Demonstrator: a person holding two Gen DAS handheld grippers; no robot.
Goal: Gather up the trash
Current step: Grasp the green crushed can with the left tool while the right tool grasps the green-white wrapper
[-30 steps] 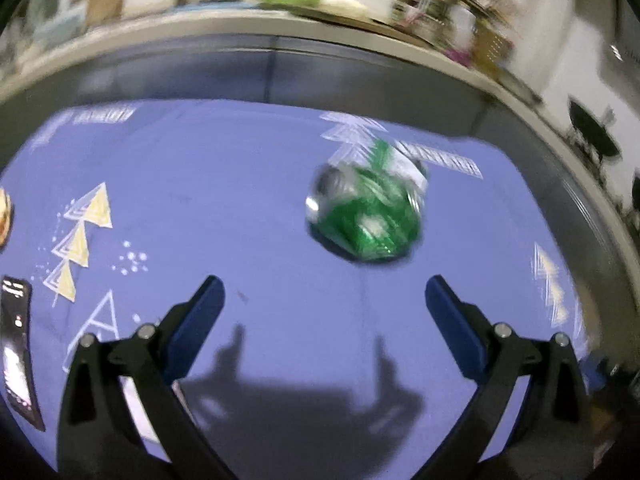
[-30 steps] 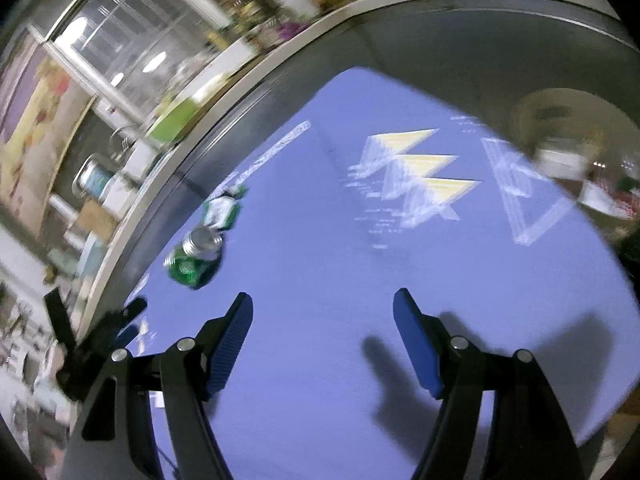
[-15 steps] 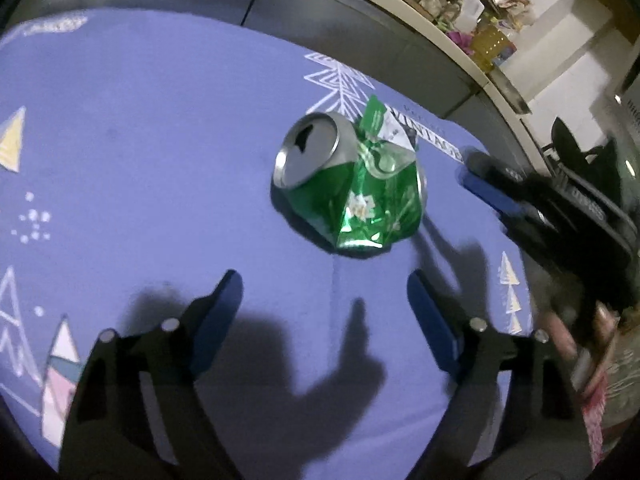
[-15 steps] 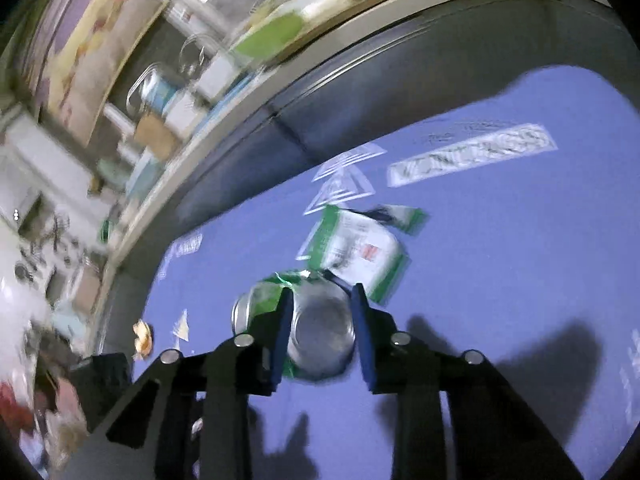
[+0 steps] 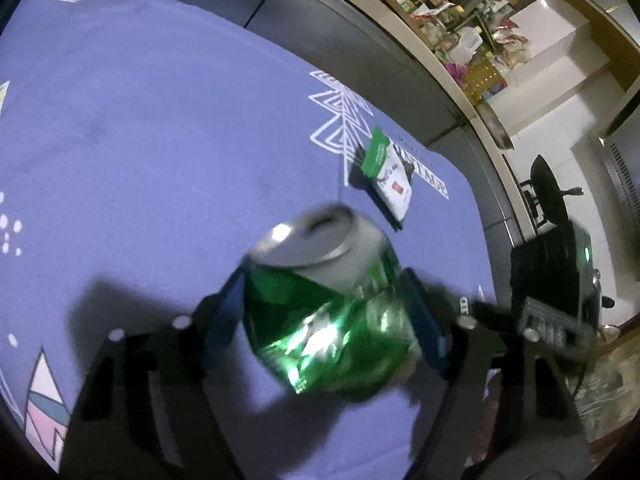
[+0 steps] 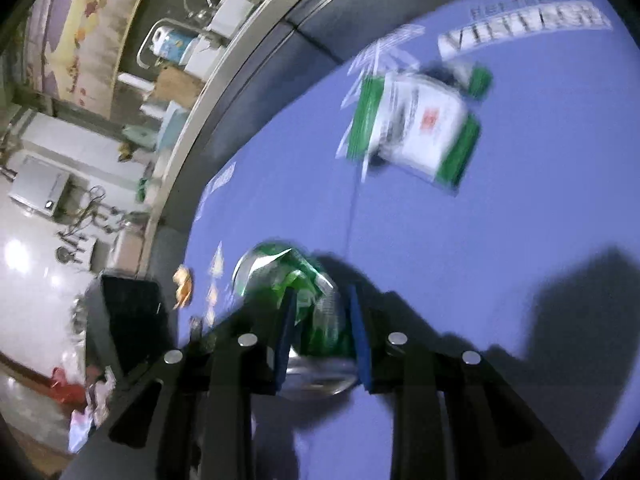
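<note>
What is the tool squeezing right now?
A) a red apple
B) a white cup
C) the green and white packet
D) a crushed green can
D: in both wrist views the blue fingers of each tool sit on either side of the crushed green can, while the green and white packet lies alone on the purple cloth.

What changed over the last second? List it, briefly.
Both tongs moved in on the can: the right tongs shut on it first, then the left tongs closed on it too. The can now seems raised off the cloth, uncovering the wrapper it had overlapped. The wrapper stayed flat on the cloth.
</note>
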